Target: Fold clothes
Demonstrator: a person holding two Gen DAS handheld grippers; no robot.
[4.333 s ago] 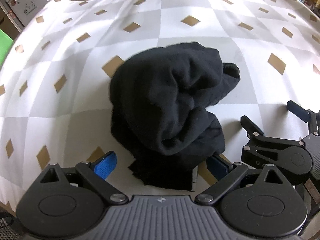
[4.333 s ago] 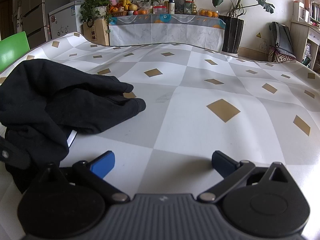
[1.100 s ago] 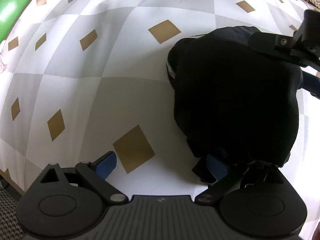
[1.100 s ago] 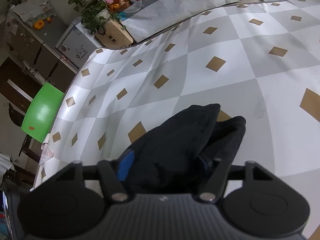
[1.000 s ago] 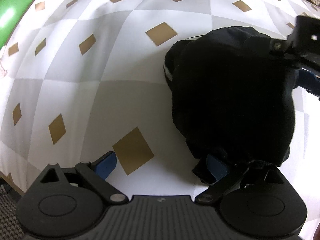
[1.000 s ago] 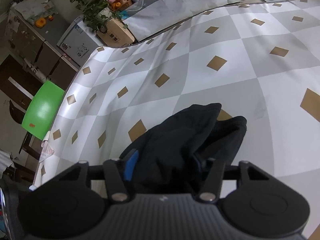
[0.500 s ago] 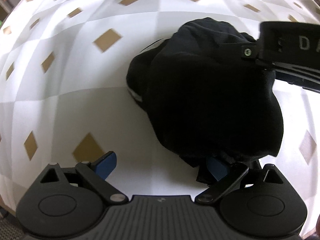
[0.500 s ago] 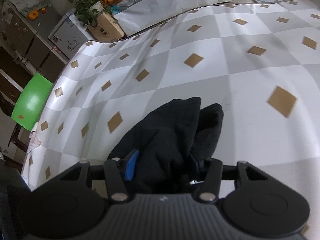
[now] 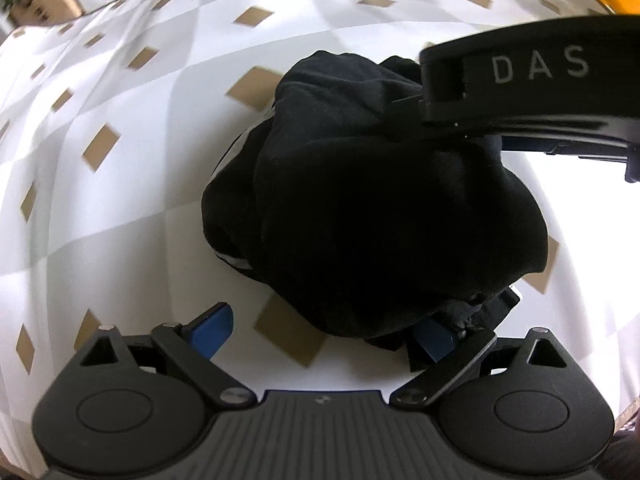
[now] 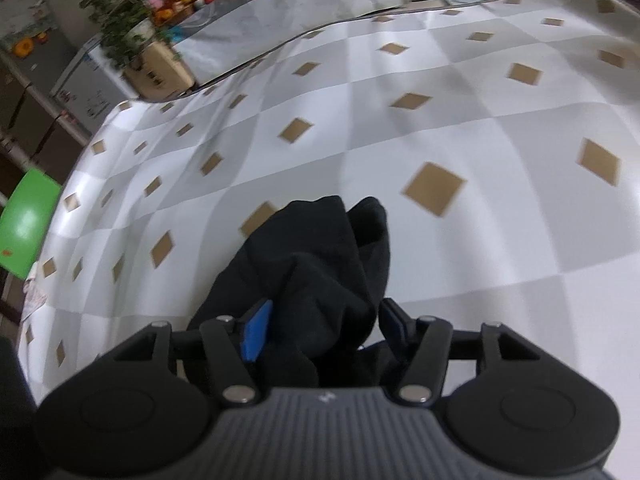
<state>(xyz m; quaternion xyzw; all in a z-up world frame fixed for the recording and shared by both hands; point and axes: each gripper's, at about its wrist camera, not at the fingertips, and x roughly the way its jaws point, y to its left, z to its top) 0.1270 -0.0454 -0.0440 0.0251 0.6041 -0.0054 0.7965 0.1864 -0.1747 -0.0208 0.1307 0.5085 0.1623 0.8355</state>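
A crumpled black fabric garment (image 9: pixel 380 208) sits bunched in a heap on the surface covered with a white-and-grey checked cloth with tan diamonds (image 9: pixel 120 208), well in from its edges. Nothing of it is spread flat, so the folding proper looks not yet begun; the heap first has to be opened out.

The right gripper (image 10: pixel 320 320) has a thick wad of the garment between its blue pads. Its jaws have just been opening, but the cloth fills the gap and both pads bear on it, so it reads as pinching the bundle loosely. Seen from the left wrist camera, the right gripper's black body marked "DAS" lies across the garment's far side.

The left gripper (image 9: pixel 324 326) is spread wide at the garment's near side. One blue pad (image 9: pixel 212 326) stands clear over the bare cloth; the other is tucked under a drooping hem, touching it without clamping anything.

Holding opposite sides this way would let the two grippers draw the heap apart. The slack right grip could let the wad slip free.
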